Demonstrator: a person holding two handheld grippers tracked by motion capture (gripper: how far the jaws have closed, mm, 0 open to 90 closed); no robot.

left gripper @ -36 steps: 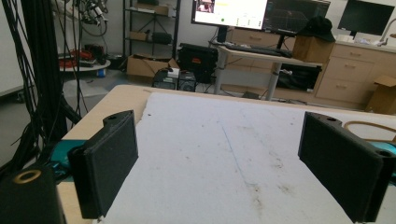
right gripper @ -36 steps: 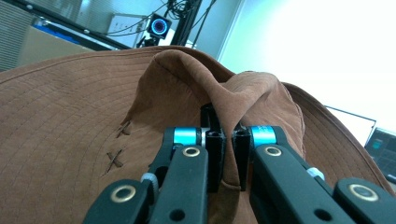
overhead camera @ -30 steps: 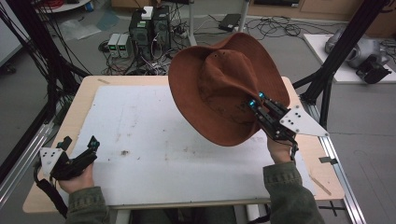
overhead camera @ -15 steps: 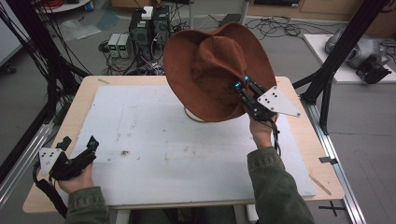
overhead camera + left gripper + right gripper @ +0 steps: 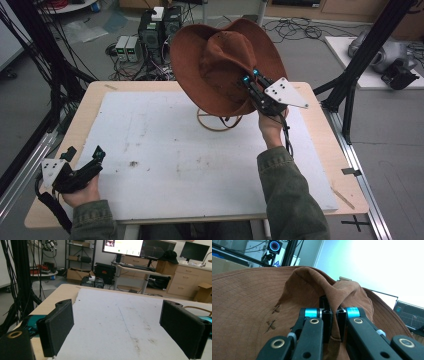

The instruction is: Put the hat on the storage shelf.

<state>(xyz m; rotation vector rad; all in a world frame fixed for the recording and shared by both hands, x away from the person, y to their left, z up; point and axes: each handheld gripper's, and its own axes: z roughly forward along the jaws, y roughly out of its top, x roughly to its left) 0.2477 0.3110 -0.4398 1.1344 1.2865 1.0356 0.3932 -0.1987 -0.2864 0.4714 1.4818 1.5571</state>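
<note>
Honestly, the weak point is my hold: my right gripper (image 5: pixel 250 78) is clamped on just a pinched fold of the hat's (image 5: pixel 220 60) crown, so the whole brim hangs off that one crease. If the soft fabric creeps out between the jaws, the hat drops or swings round — and it looks to me as though I mean to seat it on the wooden stand (image 5: pixel 217 120) below, whose ring foot rests on the white mat (image 5: pixel 165 150). The hat is tilted in the air above the far middle of the table (image 5: pixel 75 135), its lower brim hiding most of the stand, so I could well catch the brim on the stand and tip it, or land the crown off-centre. In the right gripper view the jaws sit almost together with the fold of crown (image 5: pixel 334 290) pressed between them.

My left gripper (image 5: pixel 85 157) rests idle at the near left corner, jaws spread wide with nothing between them — no help if the hat slips.

As for the stuff itself: the hat is rust-brown, suede-like, with rows of stitching round a broad floppy brim and two small crossed stitches (image 5: pixel 273 317) on the side. The stand is thin, pale, bent wood. The mat is matte and scuffed with dark marks.
</note>
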